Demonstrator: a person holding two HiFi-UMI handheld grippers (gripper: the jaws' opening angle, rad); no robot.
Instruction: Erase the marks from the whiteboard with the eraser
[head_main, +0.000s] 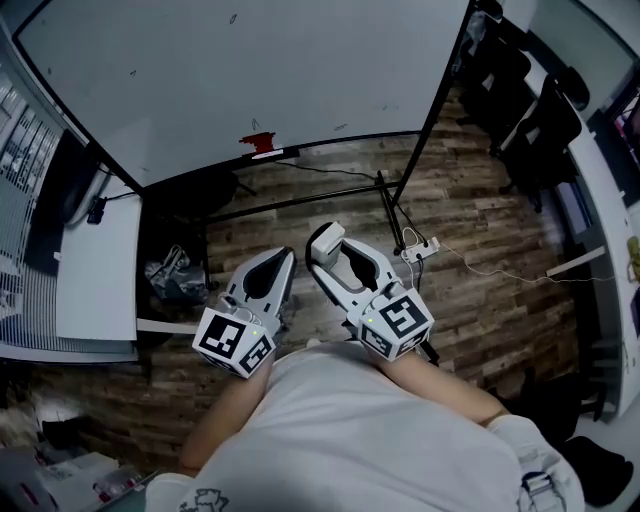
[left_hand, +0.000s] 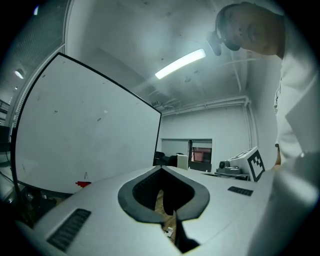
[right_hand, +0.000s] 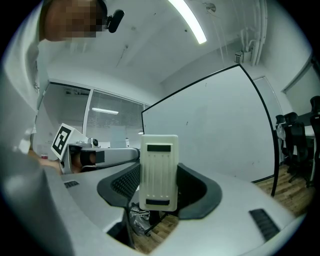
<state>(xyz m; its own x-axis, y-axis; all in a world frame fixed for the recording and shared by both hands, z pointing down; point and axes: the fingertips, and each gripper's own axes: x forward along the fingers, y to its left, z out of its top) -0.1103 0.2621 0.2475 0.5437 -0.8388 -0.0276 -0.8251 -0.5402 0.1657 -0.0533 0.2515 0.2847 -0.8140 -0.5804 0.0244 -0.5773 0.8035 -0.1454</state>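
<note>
nearest, at the chest: right gripper (head_main: 328, 252) clamped on the eraser (right_hand: 159, 170), one jaw on each long edge. ribbed cream back toward its camera, block upright and standing proud of the tips.
just beside it: left gripper (left_hand: 161, 171) pressed together at the tips, nothing pinched, only floor seen through the hollow behind them.
handling, judged: light, rigid in the shell, likely soft on the wiping face (face not seen). smooth plastic, so prone to twisting under wiping pressure. best gripped on the hard long edges, mid-length, wiping face left free.
below: wood-pattern floor (head_main: 480, 250), white power strip (head_main: 420, 248) near the stand leg (head_main: 385, 200).
farther: whiteboard (head_main: 250, 70), well apart from the eraser. red object (head_main: 258, 140) at its lower edge, a few small dark marks (head_main: 132, 72) scattered. wiping not yet begun.
</note>
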